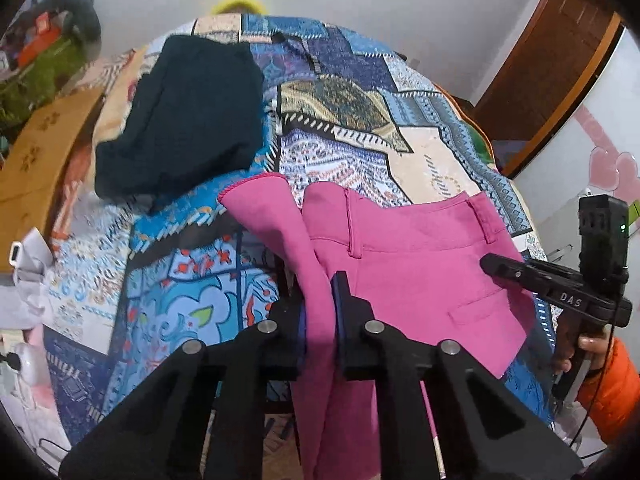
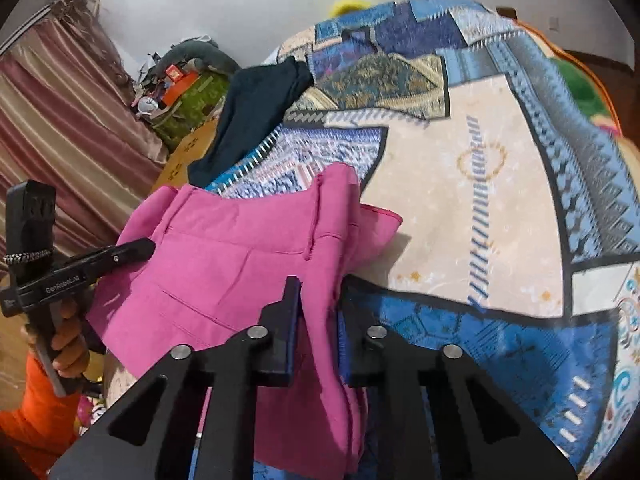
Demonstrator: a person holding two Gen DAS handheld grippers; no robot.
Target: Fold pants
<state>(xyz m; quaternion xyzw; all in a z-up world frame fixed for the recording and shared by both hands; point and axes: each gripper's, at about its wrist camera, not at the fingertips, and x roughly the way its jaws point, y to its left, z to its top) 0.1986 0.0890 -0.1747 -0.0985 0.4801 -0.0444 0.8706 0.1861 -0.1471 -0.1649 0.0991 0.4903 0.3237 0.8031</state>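
Observation:
Pink pants (image 1: 416, 280) hang between my two grippers above the patterned bedspread (image 1: 352, 120), waistband and belt loops up. My left gripper (image 1: 320, 300) is shut on a bunched edge of the pink pants; cloth runs down between its fingers. My right gripper (image 2: 320, 308) is shut on the other end of the pink pants (image 2: 224, 264). Each gripper shows in the other's view: the right one (image 1: 496, 266) at the right, the left one (image 2: 136, 250) at the left, both pinching the waistband.
A dark navy folded garment (image 1: 180, 120) lies on the bedspread farther back, also in the right wrist view (image 2: 248, 120). A wooden headboard (image 1: 36, 152) and clutter are on the left. A brown door (image 1: 536, 72) is at the right. Striped curtains (image 2: 60, 120) hang at the left.

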